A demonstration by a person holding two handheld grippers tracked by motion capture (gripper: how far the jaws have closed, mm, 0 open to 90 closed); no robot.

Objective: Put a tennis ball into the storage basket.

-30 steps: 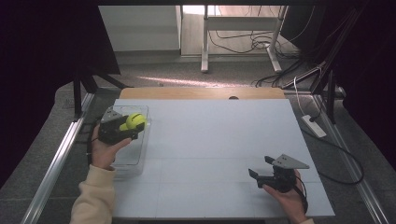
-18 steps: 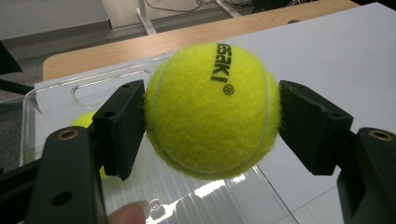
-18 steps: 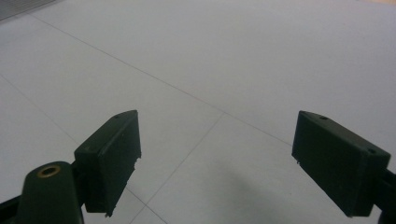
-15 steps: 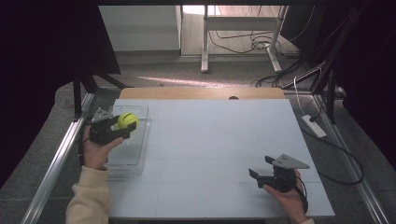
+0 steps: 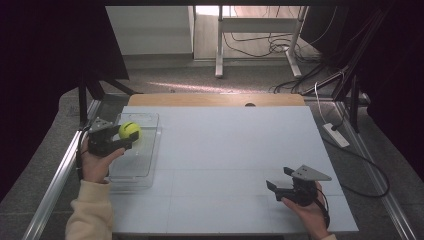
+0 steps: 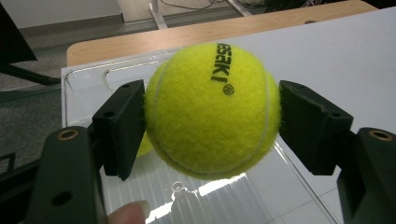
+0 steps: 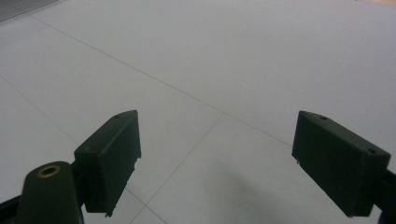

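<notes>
Left gripper (image 6: 212, 116) jaws clamped on yellow tennis ball (image 6: 212, 109), pads pressed at both flanks, centre of left gripper view. Ball held above clear plastic tray (image 5: 145, 165) at left of high view, beside table's left edge. Right gripper (image 5: 280, 186) jaws apart, nothing between, parked over white tabletop (image 7: 261, 56) lower right of high view. Risk judged: fuzzy round ball squeezed out if grip is loosened early; bounce from shallow tray, roll off table.
</notes>
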